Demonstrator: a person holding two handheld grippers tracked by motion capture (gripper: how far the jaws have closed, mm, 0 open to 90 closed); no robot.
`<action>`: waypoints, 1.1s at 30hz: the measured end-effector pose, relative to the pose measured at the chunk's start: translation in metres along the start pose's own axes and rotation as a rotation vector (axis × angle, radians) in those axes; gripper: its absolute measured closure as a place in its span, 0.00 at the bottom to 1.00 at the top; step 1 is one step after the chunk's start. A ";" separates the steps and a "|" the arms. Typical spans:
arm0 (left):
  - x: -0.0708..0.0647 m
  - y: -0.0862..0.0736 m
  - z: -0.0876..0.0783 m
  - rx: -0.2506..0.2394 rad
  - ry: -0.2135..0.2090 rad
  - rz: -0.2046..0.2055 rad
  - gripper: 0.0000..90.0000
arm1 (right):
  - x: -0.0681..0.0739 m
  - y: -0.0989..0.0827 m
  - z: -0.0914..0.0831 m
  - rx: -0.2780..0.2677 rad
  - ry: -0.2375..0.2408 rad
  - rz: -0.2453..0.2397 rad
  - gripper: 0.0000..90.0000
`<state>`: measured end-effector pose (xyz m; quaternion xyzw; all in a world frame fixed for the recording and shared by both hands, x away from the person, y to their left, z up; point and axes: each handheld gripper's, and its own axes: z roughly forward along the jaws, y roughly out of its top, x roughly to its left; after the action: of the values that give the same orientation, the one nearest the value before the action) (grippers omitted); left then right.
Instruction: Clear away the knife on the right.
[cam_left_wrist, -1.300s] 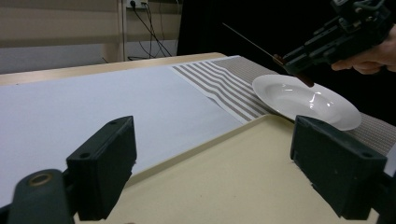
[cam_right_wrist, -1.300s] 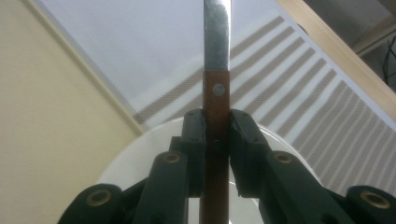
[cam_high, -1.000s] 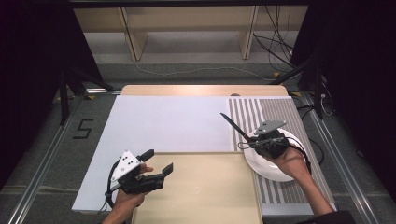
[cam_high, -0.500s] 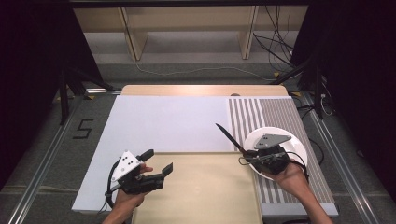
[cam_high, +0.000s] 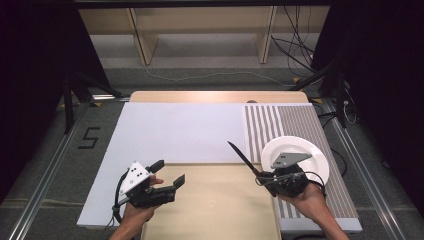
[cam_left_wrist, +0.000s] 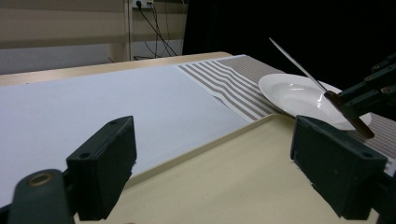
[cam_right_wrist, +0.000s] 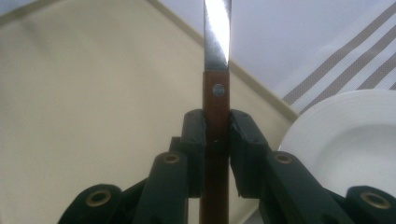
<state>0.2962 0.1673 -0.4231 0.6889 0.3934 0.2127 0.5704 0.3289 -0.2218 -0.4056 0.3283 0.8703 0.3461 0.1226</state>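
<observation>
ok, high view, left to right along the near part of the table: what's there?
Left gripper, open → beige rectangular tray → wooden-handled steel knife → right gripper, shut on the knife → white round plate on the brown-striped mat.

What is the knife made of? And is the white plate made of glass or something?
The knife looks like two materials: a shiny blade that mirrors the light, so probably polished steel, and a reddish-brown handle with a round metal rivet, likely wood. The plate is plain white, smooth and glossy. You cannot see through it, so it is not clear glass; it is probably glazed ceramic, though hard plastic could look the same.
</observation>
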 end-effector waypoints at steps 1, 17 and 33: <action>0.000 0.000 0.000 -0.001 0.001 -0.001 0.16 | 0.002 -0.002 0.000 0.004 0.006 0.002 0.86; 0.001 0.000 -0.001 -0.002 0.007 -0.002 0.16 | 0.036 -0.024 0.013 0.122 0.100 0.006 0.86; 0.001 0.000 0.000 0.000 0.008 0.001 0.16 | 0.050 -0.034 0.019 0.201 0.129 0.019 0.86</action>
<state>0.2962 0.1680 -0.4234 0.6883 0.3953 0.2157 0.5687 0.2829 -0.1975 -0.4418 0.3242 0.9035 0.2787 0.0296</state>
